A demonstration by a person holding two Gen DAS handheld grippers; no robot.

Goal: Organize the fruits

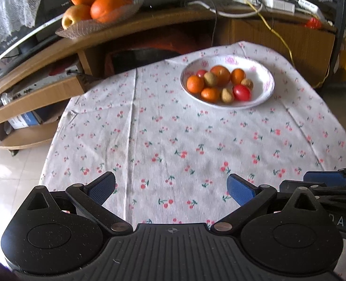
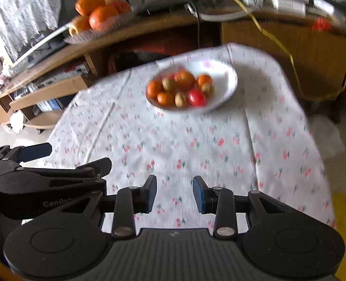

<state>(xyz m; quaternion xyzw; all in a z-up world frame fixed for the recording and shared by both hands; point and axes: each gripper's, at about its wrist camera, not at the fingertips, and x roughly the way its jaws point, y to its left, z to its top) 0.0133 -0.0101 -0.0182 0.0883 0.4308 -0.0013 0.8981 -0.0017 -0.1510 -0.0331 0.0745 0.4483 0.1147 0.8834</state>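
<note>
A white bowl (image 1: 266,75) with pink markings is seen at the far side of the worktop (image 1: 149,140), which is covered by a cherry-printed cloth. Inside the bowl the fruits are gathered in a loose cluster: small oranges (image 1: 195,84), a larger orange fruit (image 1: 220,75), brownish oval fruits (image 1: 227,95) and a red tomato-like fruit (image 1: 242,92). The red one is laid with its long axis roughly across the view; the brown ones are tilted in different directions.

Behind the worktop a curved wooden shelf unit (image 1: 149,23) is placed, on which a glass dish (image 1: 84,29) of large oranges (image 1: 107,7) and a yellowish apple is carried. Cables, a yellow cord (image 1: 275,32) and white power adapters are strewn along its top.

The stretch of cloth between the tongs and the bowl is unobstructed in both views.

The left tongs (image 1: 171,188) are held spread wide above the near edge of the cloth, with nothing between them. The right tongs (image 2: 174,193) are seen drawn fairly narrow yet parted, with only cloth visible in the gap and nothing pinched. The two are held side by side, each visible at the edge of the other's view.
</note>
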